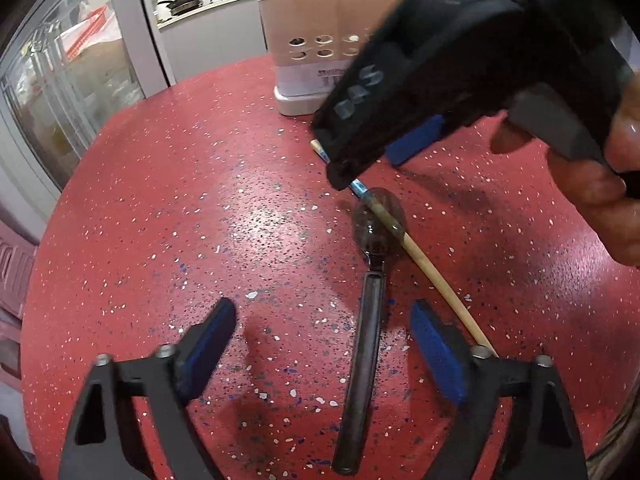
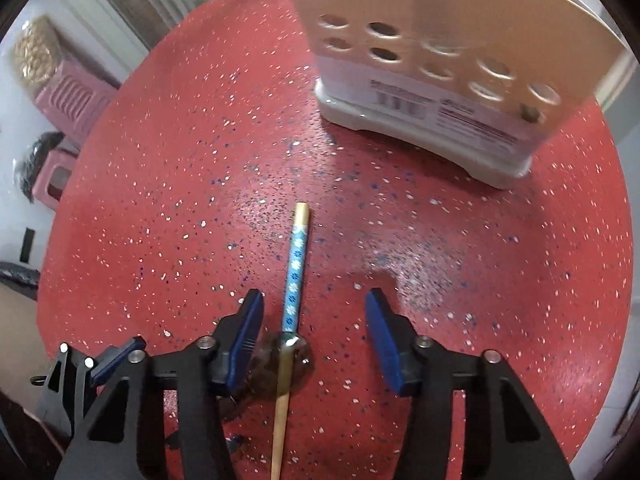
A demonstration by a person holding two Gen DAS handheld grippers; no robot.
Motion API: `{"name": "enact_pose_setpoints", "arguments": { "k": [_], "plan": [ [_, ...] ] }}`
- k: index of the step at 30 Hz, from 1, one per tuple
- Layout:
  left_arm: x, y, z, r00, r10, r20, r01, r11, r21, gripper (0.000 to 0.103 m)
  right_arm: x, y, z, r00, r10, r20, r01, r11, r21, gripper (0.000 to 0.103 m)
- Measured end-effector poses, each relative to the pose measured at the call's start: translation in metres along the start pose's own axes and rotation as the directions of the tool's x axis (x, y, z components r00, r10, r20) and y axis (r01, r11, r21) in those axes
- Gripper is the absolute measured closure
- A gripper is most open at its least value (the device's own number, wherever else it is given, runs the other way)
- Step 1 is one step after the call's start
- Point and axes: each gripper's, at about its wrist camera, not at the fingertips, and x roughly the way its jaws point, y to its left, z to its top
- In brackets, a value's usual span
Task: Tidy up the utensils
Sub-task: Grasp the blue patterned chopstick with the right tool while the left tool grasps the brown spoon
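A wooden chopstick (image 2: 294,276) with a blue flowered end lies on the red speckled table (image 2: 180,160), across the bowl of a dark spoon (image 1: 366,336). My right gripper (image 2: 316,320) is open, its blue pads either side of the chopstick's blue end. In the left wrist view the right gripper (image 1: 372,136) hovers over the chopstick (image 1: 436,276). My left gripper (image 1: 324,332) is open and empty over the spoon's handle. A white utensil holder (image 2: 440,64) with round holes stands behind; it also shows in the left wrist view (image 1: 316,40), with several utensils in it.
The round table's edge curves on the left and right. Pink plastic stools (image 2: 72,96) stand on the floor at the left. A counter with pans (image 1: 188,0) lies beyond the table. The person's hand (image 1: 600,184) holds the right gripper.
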Motion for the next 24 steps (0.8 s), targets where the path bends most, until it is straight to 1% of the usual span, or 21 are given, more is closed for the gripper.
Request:
{"name": "enact_pose_setpoints", "arguments": {
  "k": [6,7,8,9,10,11,14,16,18,21,22,23,24],
  "plan": [
    [-0.001,-0.002,0.002,1.0,-0.014,-0.003,0.014,1.0,0.003,0.001,0.006,0.018,0.007,0.997,-0.07,-0.017,0.069,0.996,-0.059,0.06],
    [0.0,-0.002,0.002,1.0,-0.018,-0.006,0.018,1.0,0.004,0.001,0.007,0.022,0.009,0.997,-0.081,-0.018,0.079,0.995,-0.066,0.066],
    [0.0,-0.002,0.003,1.0,-0.022,-0.009,0.022,1.0,0.003,0.001,0.007,0.024,0.009,0.996,-0.092,-0.016,0.09,0.993,-0.078,0.075],
    [0.001,-0.001,0.004,0.999,-0.033,-0.017,0.033,0.999,-0.001,0.001,0.008,0.025,0.01,0.995,-0.095,-0.012,0.094,0.992,-0.083,0.08],
    [0.002,-0.001,0.005,0.999,-0.043,-0.024,0.043,0.999,-0.006,0.001,0.008,0.024,0.01,0.995,-0.1,-0.01,0.099,0.992,-0.077,0.087],
    [0.003,0.001,0.007,0.998,-0.05,-0.03,0.05,0.999,-0.01,0.001,0.008,0.023,0.01,0.995,-0.097,-0.008,0.096,0.993,-0.068,0.09],
    [0.005,0.002,0.011,0.996,-0.075,-0.042,0.075,0.997,-0.01,0.005,0.005,0.012,0.009,0.998,-0.066,0.0,0.066,0.996,-0.054,0.095],
    [0.006,0.003,0.014,0.995,-0.083,-0.048,0.083,0.997,-0.004,0.009,0.003,0.006,0.008,0.999,-0.045,0.004,0.046,0.998,-0.047,0.095],
    [0.007,0.001,0.017,0.994,-0.089,-0.057,0.089,0.996,0.005,0.011,0.0,-0.001,0.006,0.999,-0.03,0.016,0.031,0.999,-0.039,0.095],
    [0.007,-0.002,0.021,0.992,-0.104,-0.07,0.106,0.994,0.025,0.02,-0.007,-0.009,0.0,0.999,-0.014,0.039,0.015,0.999,-0.029,0.095],
    [0.008,-0.005,0.023,0.991,-0.109,-0.073,0.111,0.993,0.034,0.025,-0.01,-0.011,-0.002,0.999,-0.007,0.046,0.009,1.0,-0.027,0.095],
    [0.008,-0.008,0.025,0.99,-0.115,-0.08,0.119,0.992,0.047,0.027,-0.012,-0.013,-0.004,0.999,-0.001,0.053,0.002,1.0,-0.026,0.095],
    [0.008,-0.011,0.027,0.989,-0.12,-0.087,0.126,0.99,0.059,0.033,-0.015,-0.015,-0.005,0.998,0.005,0.062,-0.003,1.0,-0.025,0.095]
  ]
}}
